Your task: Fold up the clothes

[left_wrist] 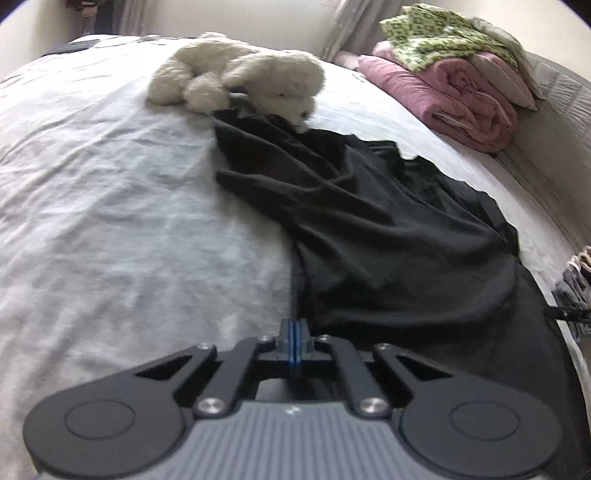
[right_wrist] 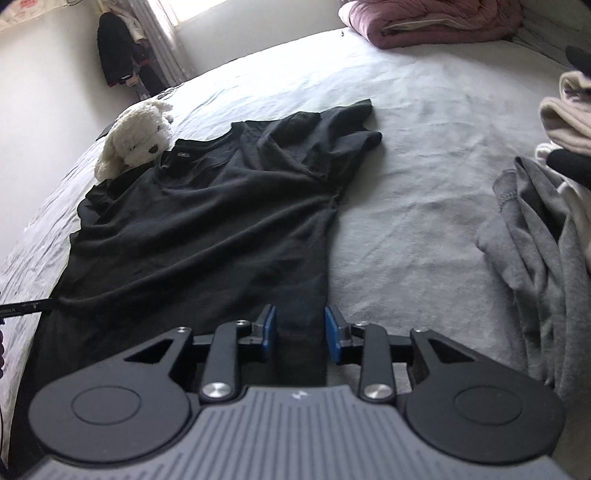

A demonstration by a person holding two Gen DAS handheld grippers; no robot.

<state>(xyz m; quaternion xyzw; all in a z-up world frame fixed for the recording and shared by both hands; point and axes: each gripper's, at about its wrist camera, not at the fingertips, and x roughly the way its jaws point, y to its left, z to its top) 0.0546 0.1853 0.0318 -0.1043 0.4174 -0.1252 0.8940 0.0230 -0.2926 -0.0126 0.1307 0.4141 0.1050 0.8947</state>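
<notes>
The left gripper (left_wrist: 294,341) fingers are closed at the black shirt (left_wrist: 388,229) hem (grip unclear); the right gripper (right_wrist: 300,332) fingers stand apart around it and should pinch before lifting.

White plush dog (left_wrist: 240,74) on pale sheet (left_wrist: 110,184); pink quilt (left_wrist: 454,99) folded near headboard.

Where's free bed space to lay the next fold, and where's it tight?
Free: the wide white sheet left of the black shirt, below the plush dog. Also the strip between the shirt's right edge and the grey garment, running up to the pink duvet. Tight: the clothes pile at right, and where the dog lies on the shirt's sleeve.
</notes>
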